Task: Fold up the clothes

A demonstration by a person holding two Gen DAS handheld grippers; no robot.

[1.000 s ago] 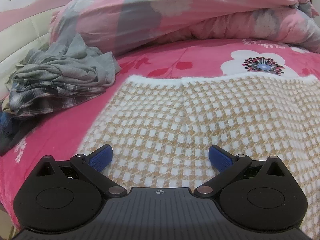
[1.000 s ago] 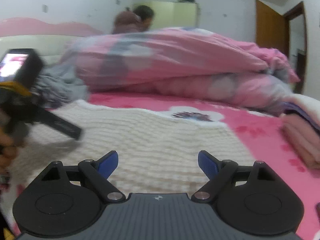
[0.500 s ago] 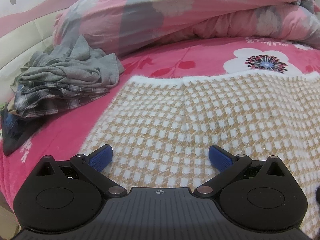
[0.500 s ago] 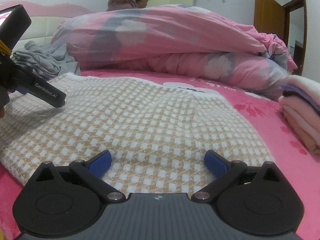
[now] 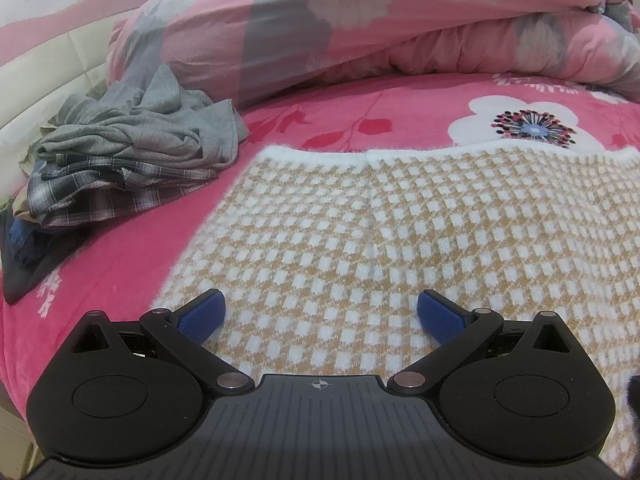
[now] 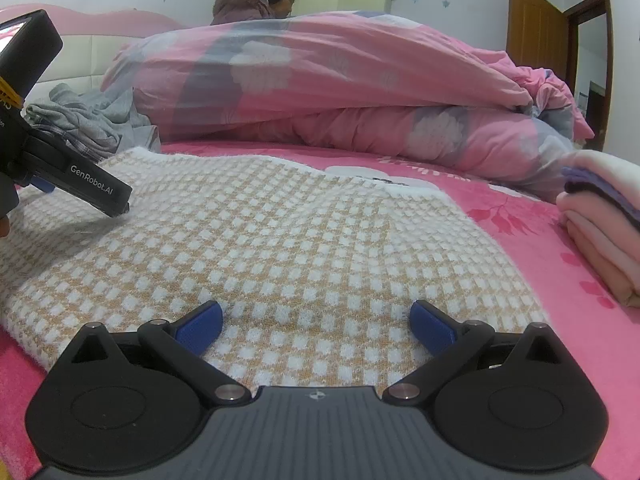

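Observation:
A tan-and-white checked knit garment [image 5: 400, 220] [image 6: 260, 240] lies flat on the pink flowered bedsheet [image 5: 360, 120]. My left gripper [image 5: 319, 314] hovers low over the garment's near-left part, jaws wide open with only fabric below them. My right gripper [image 6: 316, 322] sits low over the garment's near edge, also wide open and gripping nothing. In the right wrist view the left gripper's black body [image 6: 76, 180] reaches in from the left over the garment.
A crumpled pile of grey and plaid clothes [image 5: 128, 160] lies at the left. A rolled pink duvet [image 5: 380, 28] [image 6: 340, 92] fills the back. Folded pink clothes [image 6: 600, 220] are stacked at the right. A person [image 6: 260, 4] is behind the duvet.
My right gripper sank toward the garment and its jaws spread wider; the view sharpened. The left gripper's view shifted only slightly.

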